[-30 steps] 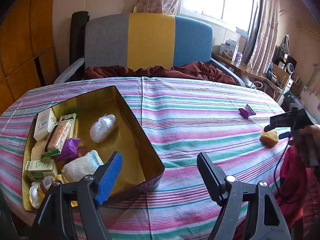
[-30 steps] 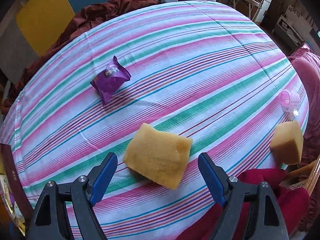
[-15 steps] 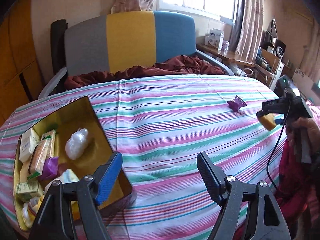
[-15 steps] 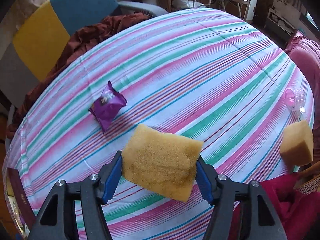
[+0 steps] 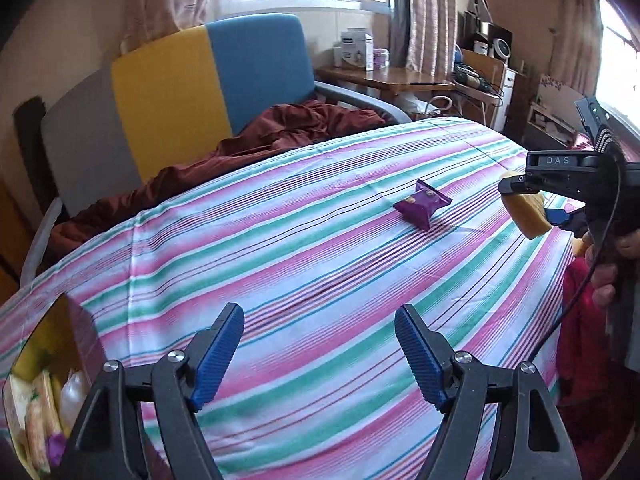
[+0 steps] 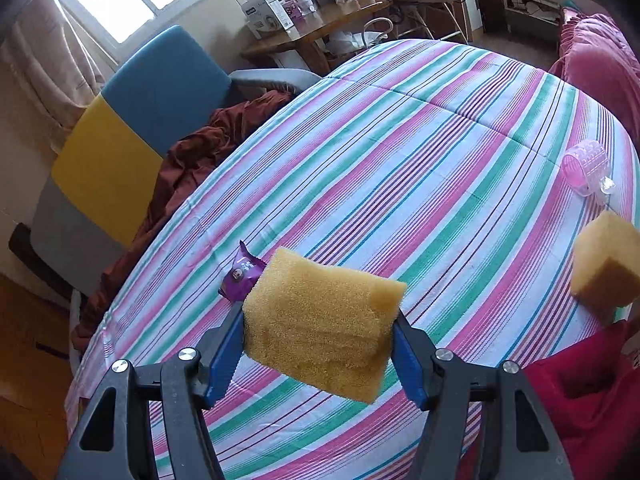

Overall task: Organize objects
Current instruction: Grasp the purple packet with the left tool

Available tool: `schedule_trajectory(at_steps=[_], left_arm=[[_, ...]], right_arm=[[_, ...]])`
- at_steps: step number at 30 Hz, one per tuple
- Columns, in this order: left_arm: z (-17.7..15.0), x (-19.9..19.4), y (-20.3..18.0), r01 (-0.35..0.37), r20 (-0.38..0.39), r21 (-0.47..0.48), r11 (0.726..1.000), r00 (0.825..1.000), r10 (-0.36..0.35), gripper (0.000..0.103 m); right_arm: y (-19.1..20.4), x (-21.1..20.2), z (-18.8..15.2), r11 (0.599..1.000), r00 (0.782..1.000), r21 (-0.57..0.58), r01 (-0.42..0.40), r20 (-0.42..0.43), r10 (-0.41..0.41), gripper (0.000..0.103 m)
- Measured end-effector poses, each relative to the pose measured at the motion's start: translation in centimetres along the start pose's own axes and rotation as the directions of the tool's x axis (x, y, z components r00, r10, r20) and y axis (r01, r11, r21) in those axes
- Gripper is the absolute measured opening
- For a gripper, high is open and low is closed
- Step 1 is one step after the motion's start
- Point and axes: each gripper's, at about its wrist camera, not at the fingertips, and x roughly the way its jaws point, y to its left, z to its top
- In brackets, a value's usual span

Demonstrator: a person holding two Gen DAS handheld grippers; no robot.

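A yellow sponge [image 6: 320, 320] hangs above the striped tablecloth [image 6: 420, 152], and my right gripper [image 6: 318, 320] is shut on it, both blue pads pressing its ends. The left wrist view shows that same sponge [image 5: 528, 216] in the right gripper [image 5: 532, 204] at the table's right edge. A purple snack packet [image 5: 422, 204] lies on the cloth just left of it; it also shows behind the held sponge as a purple snack packet [image 6: 242, 274]. My left gripper [image 5: 318, 316] stands open over bare cloth, nothing between its fingers. The gold box [image 5: 48, 328] with several items sits at the lower left.
A second yellow sponge [image 6: 604, 260] and a pink hair roller [image 6: 586, 166] lie near the table's right edge. Behind the table stands a grey, yellow and blue chair [image 5: 208, 80] with a dark red cloth [image 5: 280, 128]. A person's hand [image 5: 608, 264] holds the right gripper.
My right gripper closed on the sponge and lifted it off the cloth. My left gripper swung right, away from the gold box, which now sits at the frame's lower left edge.
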Motion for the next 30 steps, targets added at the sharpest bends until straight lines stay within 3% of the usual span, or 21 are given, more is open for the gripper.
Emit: schedule_trajectory(at_steps=[11,17,25,27,29,30], left_arm=[[6.3,8.6,-5.4,0.085,-0.018,0.214,0.973,0.996,-0.083,0.079],[8.5,12.7,-9.0,0.107,-0.013,0.359,0.927,0.994,-0.11,0.079],[10.3,17.5,-11.5,0.153,-0.056,0.445,0.883,0.988,-0.143,0.079],[10.6,18.6,-11.7,0.173,-0.083,0.428,0.887,0.985,-0.152,0.072],[10.5,19.4,-11.4,0.213,-0.127,0.385,0.898,0.976,-0.177,0.04],[10.4,19.3,-11.1,0.237,-0.133,0.346,0.908,0.97,-0.202,0.037]], right_arm=[[-1.1,0.5,0.8,0.986,0.99,0.089,-0.138,0.01,0.138,0.068],[-1.4,0.7,0.8,0.976,0.982,0.109,-0.186,0.005,0.187,0.068],[-1.7,1.0,0.8,0.969,0.977,0.126,-0.213,-0.005,0.215,0.068],[-1.6,1.0,0.8,0.97,0.977,0.125,-0.211,-0.007,0.213,0.068],[-1.6,1.0,0.7,0.97,0.977,0.124,-0.209,-0.006,0.212,0.068],[-1.5,1.1,0.7,0.971,0.978,0.12,-0.206,-0.007,0.208,0.068]])
